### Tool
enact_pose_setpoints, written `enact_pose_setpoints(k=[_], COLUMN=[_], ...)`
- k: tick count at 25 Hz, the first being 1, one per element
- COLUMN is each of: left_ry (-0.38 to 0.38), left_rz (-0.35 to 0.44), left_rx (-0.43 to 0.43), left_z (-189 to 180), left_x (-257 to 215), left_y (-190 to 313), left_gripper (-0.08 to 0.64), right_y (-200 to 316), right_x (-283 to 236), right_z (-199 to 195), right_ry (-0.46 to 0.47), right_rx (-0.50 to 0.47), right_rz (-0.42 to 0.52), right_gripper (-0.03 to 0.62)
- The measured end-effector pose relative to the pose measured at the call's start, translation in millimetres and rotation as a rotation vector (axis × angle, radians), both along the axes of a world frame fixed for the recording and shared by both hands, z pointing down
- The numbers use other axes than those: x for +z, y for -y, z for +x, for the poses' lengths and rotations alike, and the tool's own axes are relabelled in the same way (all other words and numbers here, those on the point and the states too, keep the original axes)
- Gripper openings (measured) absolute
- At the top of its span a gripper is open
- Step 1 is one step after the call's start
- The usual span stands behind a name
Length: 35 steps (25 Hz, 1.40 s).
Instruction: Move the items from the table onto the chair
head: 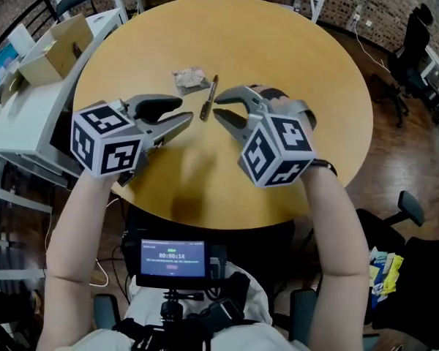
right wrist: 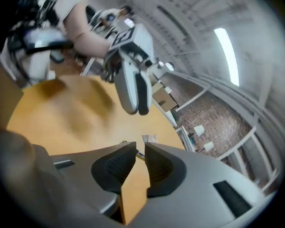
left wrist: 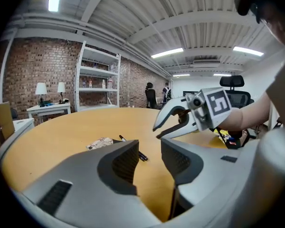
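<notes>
On the round wooden table (head: 307, 72) lie a small crumpled packet (head: 191, 77) and a dark pen (head: 208, 97). My left gripper (head: 184, 112) hovers just left of the pen, its jaws wide apart with nothing between them. In the left gripper view the packet (left wrist: 100, 143) and pen (left wrist: 141, 156) lie just beyond the jaws. My right gripper (head: 218, 109) faces it from the right, close to the pen, rolled on its side, open by a narrow gap and empty. In the right gripper view the packet (right wrist: 149, 138) shows past the jaws.
A cardboard box (head: 55, 46) sits on a white side table (head: 22, 123) at the left. White shelving stands behind the table. A black chair (head: 417, 284) at the lower right holds yellow packets (head: 380, 265). A small screen (head: 172, 258) is at my chest.
</notes>
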<state>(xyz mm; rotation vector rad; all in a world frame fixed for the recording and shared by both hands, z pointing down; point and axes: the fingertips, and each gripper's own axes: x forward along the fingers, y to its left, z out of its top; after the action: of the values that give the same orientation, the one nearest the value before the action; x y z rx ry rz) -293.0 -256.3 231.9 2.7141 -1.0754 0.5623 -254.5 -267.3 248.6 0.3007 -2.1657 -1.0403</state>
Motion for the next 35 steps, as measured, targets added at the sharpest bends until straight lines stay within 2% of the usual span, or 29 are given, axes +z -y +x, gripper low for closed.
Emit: enact_pose_setpoints(k=[3, 5, 10, 15, 18, 20, 24, 26, 27, 31, 35], left_ry=[-0.023, -0.030, -0.087, -0.127, -0.148, -0.171, -0.199, -0.210, -0.213, -0.222, -0.232], left_rz=[0.025, 0.036, 0.071, 0.095, 0.104, 0.109, 0.117, 0.123, 0.124, 0.123, 0.137], left_rx=[0.002, 0.013, 0.015, 0.016, 0.014, 0.010, 0.000, -0.007, -0.012, -0.024, -0.028], left_z=[-5.9, -13.9, -29.6, -38.1, -40.6, -41.2, -40.6, -41.4, -42.8, -51.5, -53.4], left_x=[0.4, 0.7, -9.4, -14.8, -17.1, -18.6, -23.1, -25.1, -25.2, -21.8, -20.6], left_y=[-8.7, -12.5, -22.0, -28.9, -30.9, -31.4, -33.6, -34.4, -34.8, -36.4, -35.9], left_gripper=[0.158, 0.158, 0.158, 0.158, 0.158, 0.158, 0.158, 0.158, 0.158, 0.158, 0.158], right_y=[25.4, 35.7, 41.1, 47.5, 44.2, 40.8, 38.5, 39.8, 39.8, 31.9, 17.5], right_x=[28.3, 43.0, 54.4, 59.7, 81.0, 87.8, 90.6, 88.5, 87.5, 81.5, 54.9], right_z=[-2.2, -9.9, -26.6, -25.0, -25.6, -26.0, -24.9, -21.4, -18.6, -7.0, -12.4], right_ry=[-0.389, -0.559, -0.775, -1.055, -1.092, -1.145, -1.297, -1.289, -1.252, -1.004, -0.716], right_rx=[-0.085, -0.139, -0.250, -0.337, -0.377, -0.386, -0.435, -0.445, -0.440, -0.384, -0.337], right_rz=[0.321, 0.424, 0.420, 0.402, 0.292, 0.250, 0.284, 0.280, 0.260, 0.121, 0.114], right_gripper=[0.069, 0.069, 0.141, 0.137, 0.132, 0.091, 0.089, 0.083, 0.069, 0.057, 0.058])
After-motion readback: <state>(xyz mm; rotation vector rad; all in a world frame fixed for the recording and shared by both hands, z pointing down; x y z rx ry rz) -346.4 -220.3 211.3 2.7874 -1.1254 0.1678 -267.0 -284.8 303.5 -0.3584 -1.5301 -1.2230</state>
